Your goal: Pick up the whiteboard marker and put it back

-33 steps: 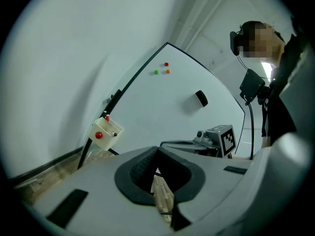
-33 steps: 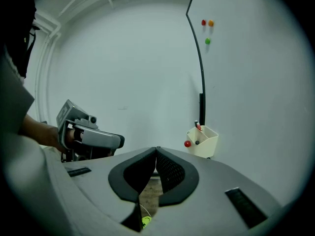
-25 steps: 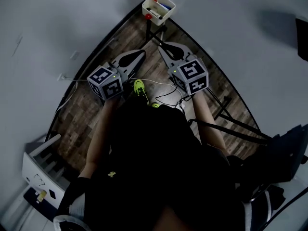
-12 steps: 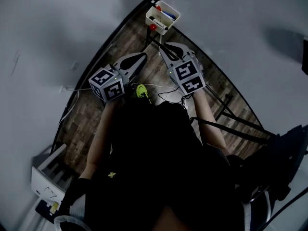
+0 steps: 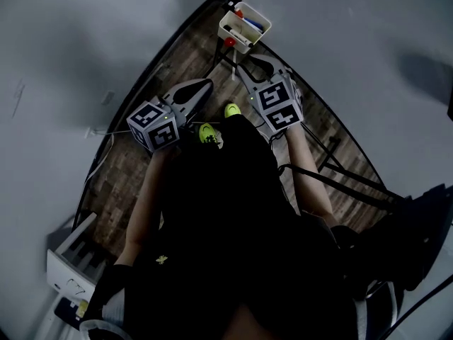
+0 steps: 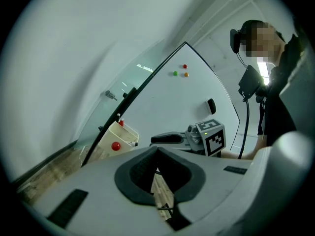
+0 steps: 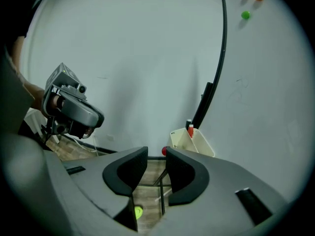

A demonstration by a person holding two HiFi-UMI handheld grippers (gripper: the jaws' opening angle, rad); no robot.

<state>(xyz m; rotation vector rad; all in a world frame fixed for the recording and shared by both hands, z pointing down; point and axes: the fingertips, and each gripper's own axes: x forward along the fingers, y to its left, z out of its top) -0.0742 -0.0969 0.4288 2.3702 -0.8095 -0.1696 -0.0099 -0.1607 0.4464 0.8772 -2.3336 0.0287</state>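
Note:
A white tray (image 5: 236, 37) hangs at the whiteboard's lower corner and holds a blue marker (image 5: 253, 25) and a black marker (image 5: 237, 28). In the right gripper view the tray (image 7: 196, 144) shows a red-capped marker (image 7: 190, 130) sticking up. My right gripper (image 5: 248, 66) points down at the tray from just below it. Its jaws (image 7: 156, 154) are opening, with nothing between them. My left gripper (image 5: 207, 83) hangs further left and lower, shut and empty (image 6: 157, 149). Its view shows the tray (image 6: 120, 134) ahead on the left.
A red magnet (image 5: 228, 42) sticks to the tray's front. Several coloured magnets (image 6: 184, 66) sit higher on the whiteboard (image 6: 162, 102). The board's black stand legs and cables (image 5: 241, 129) cross the wooden floor (image 5: 120, 168). A white shelf unit (image 5: 67, 257) stands at lower left.
Both grippers have moved forward toward the tray, the right one closer to it. The right jaws have parted from nearly shut to a clear gap.

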